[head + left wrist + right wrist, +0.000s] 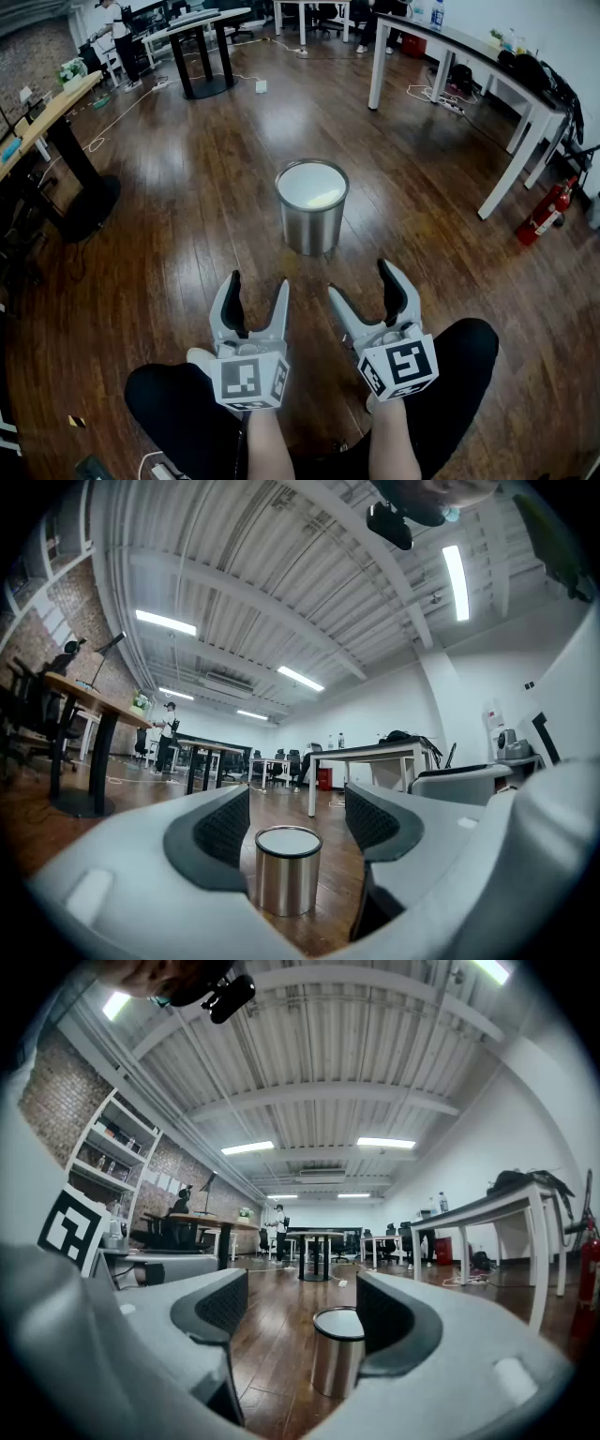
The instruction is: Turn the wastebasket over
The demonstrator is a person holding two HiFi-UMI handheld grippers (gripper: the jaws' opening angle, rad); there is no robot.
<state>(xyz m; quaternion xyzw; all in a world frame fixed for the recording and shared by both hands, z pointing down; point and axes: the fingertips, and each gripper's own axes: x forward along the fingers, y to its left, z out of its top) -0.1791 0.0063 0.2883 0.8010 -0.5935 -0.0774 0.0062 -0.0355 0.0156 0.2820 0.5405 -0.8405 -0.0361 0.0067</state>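
Observation:
The wastebasket [312, 225] is a brushed steel cylinder with a dark rim, standing upright on the wooden floor; its top face looks pale and flat. In the head view it stands a short way ahead of both grippers. My left gripper [257, 292] is open with nothing between its fingers, and in the left gripper view the wastebasket [288, 874] shows between the jaws but well beyond them. My right gripper [361, 281] is open and empty too. In the right gripper view the wastebasket [336, 1358] is partly hidden behind the right finger. Neither gripper touches it.
A long white table [487, 66] runs along the right, with a red fire extinguisher [548, 211] by its leg. A wooden desk [47, 112] on a black round base stands at the left, a black table [202, 47] at the back. Cables lie on the floor.

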